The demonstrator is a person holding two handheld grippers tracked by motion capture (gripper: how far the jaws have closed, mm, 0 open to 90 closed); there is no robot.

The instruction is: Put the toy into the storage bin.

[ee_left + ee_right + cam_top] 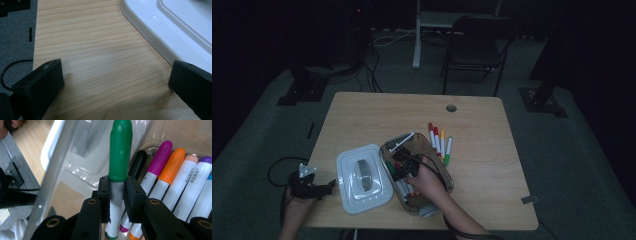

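High view: right claw (404, 167) sits down inside the clear bin (443, 172) on the tabletop (492, 195), probably placing or lifting a marker. Four loose markers (439, 142) lie just beside the bin; the white lid (362, 177) rests off to its left, leaving the bin open. Left claw (319, 189) waits at the tabletop's edge.

Left gripper view: jaws spread wide, nothing between them, lid (175, 32) ahead.

Right gripper view: jaws clamped on the green marker (119, 167), above the purple marker (160, 162) and orange marker (172, 167).

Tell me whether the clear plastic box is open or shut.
Open: the clear plastic box has no cover, and its white plastic lid lies on the wooden table beside it.
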